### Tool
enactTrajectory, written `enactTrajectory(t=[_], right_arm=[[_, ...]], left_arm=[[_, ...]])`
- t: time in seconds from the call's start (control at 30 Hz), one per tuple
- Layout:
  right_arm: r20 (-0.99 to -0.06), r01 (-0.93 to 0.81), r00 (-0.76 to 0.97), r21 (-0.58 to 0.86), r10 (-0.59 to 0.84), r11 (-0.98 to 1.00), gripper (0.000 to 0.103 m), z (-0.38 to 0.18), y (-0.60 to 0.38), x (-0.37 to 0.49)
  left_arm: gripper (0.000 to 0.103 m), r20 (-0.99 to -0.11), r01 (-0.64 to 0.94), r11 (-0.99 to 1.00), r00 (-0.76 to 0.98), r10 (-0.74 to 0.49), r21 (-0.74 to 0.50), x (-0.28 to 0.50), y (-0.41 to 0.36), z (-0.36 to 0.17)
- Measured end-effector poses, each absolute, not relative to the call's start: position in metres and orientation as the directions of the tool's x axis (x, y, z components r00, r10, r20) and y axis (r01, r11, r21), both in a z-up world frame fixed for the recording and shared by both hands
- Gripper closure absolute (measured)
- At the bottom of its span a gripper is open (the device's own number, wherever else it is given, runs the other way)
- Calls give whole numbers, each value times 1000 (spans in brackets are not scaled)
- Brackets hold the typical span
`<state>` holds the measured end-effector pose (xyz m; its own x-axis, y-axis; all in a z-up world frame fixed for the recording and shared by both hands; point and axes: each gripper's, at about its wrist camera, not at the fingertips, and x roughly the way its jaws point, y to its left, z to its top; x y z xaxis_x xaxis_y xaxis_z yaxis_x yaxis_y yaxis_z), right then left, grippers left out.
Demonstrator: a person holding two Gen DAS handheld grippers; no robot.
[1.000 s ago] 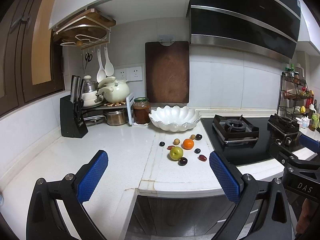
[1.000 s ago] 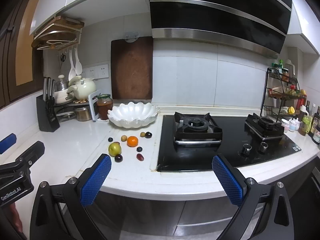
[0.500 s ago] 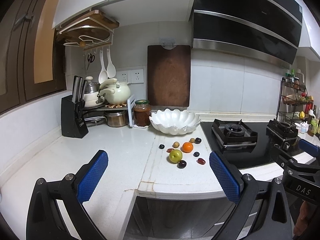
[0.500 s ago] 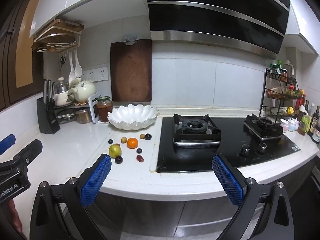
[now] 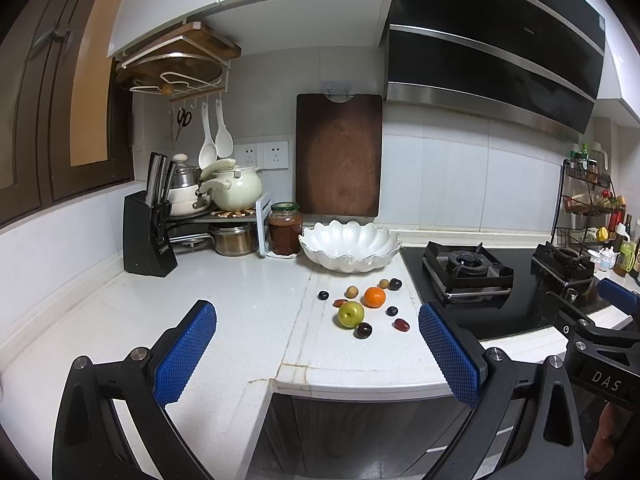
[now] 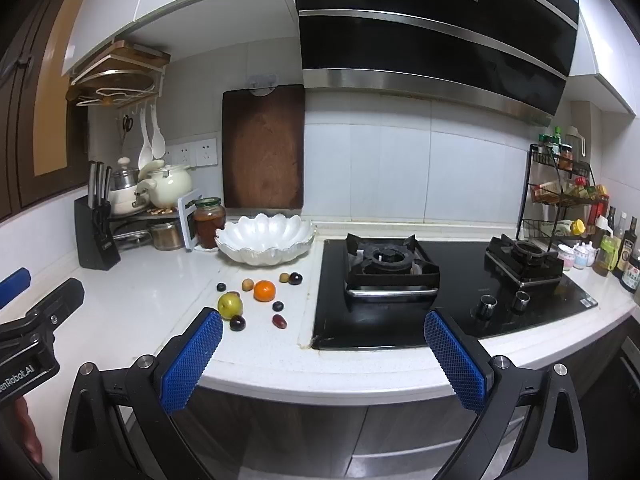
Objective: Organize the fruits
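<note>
On the white counter [image 5: 240, 292], loose fruits [image 5: 362, 306] lie before the scalloped bowl [image 5: 349, 246]; both tools, left tool [image 5: 316, 354] and right tool [image 6: 324, 358], gape, grasping nothing.

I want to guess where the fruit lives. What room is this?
It looks like a home kitchen. There is a gas stove under a big black hood, and a knife block and pots on the white counter.

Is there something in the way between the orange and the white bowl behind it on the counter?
Nothing visible blocks it. The orange lies on open counter just before the white bowl; two small fruits sit beside that path, not across it.
</note>
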<state>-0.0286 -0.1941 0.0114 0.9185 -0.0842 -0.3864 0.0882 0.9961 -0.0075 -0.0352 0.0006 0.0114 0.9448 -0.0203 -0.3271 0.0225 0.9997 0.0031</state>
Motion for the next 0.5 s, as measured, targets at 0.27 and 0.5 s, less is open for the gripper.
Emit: enactTrajectory(t=[0.27, 0.5], right_arm=[[-386, 87, 919, -7, -83, 996, 1, 11, -194, -29], [-385, 88, 919, -8, -84, 996, 1, 11, -193, -30]], left_arm=[[0, -324, 23, 1000, 946, -20, 3, -37, 2, 11], [0, -322, 23, 1000, 946, -21, 3, -38, 3, 12]])
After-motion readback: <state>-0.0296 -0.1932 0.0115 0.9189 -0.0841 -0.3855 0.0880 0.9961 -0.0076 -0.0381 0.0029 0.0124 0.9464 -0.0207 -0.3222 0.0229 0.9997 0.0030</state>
